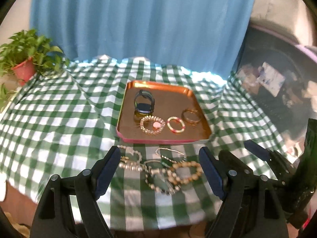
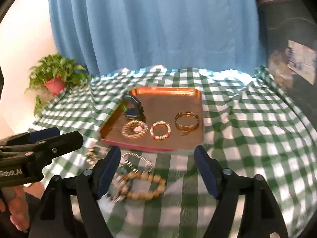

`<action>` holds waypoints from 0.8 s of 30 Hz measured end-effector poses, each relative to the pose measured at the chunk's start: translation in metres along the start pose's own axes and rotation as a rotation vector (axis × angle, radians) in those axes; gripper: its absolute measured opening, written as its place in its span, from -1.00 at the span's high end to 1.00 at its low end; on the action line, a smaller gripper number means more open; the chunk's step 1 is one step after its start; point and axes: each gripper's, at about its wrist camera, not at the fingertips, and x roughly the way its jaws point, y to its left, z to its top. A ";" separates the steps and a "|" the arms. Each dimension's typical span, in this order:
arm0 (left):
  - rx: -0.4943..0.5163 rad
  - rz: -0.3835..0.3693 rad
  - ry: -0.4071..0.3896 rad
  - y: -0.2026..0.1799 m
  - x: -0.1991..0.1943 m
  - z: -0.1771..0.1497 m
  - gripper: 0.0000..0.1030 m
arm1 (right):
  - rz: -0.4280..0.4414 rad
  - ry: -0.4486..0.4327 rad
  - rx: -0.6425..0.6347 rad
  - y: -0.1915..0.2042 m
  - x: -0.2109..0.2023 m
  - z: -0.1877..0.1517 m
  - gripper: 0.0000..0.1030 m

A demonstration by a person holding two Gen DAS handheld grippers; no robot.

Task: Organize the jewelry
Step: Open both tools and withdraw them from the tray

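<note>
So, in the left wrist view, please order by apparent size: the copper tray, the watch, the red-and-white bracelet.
1. Copper tray, clearly the largest.
2. Watch.
3. Red-and-white bracelet.
The watch stands upright and farther back, so the gap between the last two is uncertain.

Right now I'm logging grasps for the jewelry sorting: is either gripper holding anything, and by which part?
Nothing is held. The left gripper and right gripper are both open, above the tangled pile of beaded bracelets and chains on the green checked cloth.
</note>
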 end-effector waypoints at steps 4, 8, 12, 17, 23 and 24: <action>0.008 0.019 -0.088 -0.011 -0.058 -0.008 -0.58 | -0.015 -0.069 -0.040 0.012 -0.057 0.000 -0.53; 0.024 0.020 -0.122 -0.021 -0.098 -0.012 -0.60 | -0.072 -0.138 -0.035 0.022 -0.103 0.001 -0.79; 0.014 0.020 -0.136 -0.023 -0.122 -0.012 -0.63 | -0.093 -0.155 -0.008 0.028 -0.133 0.002 -0.86; 0.019 0.033 -0.150 -0.022 -0.142 -0.020 -0.64 | -0.080 -0.163 -0.021 0.037 -0.153 -0.003 -0.88; 0.053 0.046 -0.184 -0.019 -0.144 -0.027 -0.65 | -0.101 -0.184 -0.086 0.057 -0.165 -0.014 -0.68; 0.050 0.037 -0.167 -0.017 -0.140 -0.027 -0.65 | -0.097 -0.178 -0.075 0.057 -0.163 -0.015 -0.66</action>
